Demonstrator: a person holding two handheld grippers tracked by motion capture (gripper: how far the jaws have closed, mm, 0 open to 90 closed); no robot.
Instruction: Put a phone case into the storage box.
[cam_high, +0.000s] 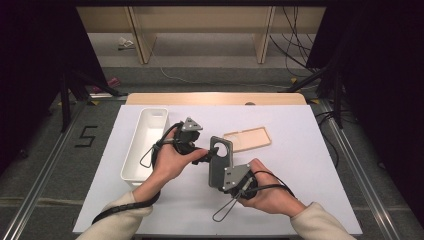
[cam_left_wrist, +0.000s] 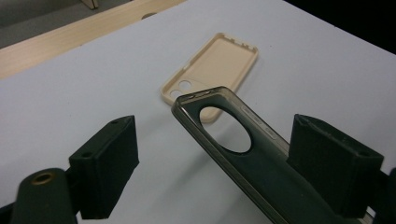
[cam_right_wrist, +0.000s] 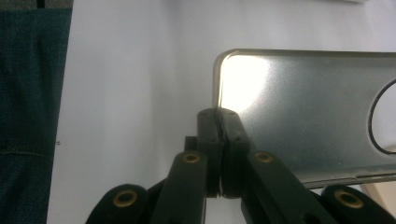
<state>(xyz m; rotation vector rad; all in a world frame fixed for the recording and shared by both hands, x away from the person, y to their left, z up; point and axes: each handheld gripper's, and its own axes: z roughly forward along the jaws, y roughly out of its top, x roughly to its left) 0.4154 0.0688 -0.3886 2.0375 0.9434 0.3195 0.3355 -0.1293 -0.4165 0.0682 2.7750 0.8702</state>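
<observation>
- White tray (cam_high: 146, 145): along the table's (cam_high: 300, 165) left edge, long axis toward the far edge.
- Grey phone case (cam_high: 220, 161): held above the table's middle, long axis toward the far edge, camera hole farthest.
- Beige phone case (cam_high: 248, 138): flat, nearer the far edge.
- Right gripper (cam_high: 226, 184): jaws clamped on the grey case's near corner.
- Left gripper (cam_high: 209, 156): jaws apart, straddling the grey case, pads clear.

Your grey phone case (cam_right_wrist: 308, 116) runs off the right edge of the right gripper view; your right claw (cam_right_wrist: 219, 140) covers its lower-left rim.
</observation>
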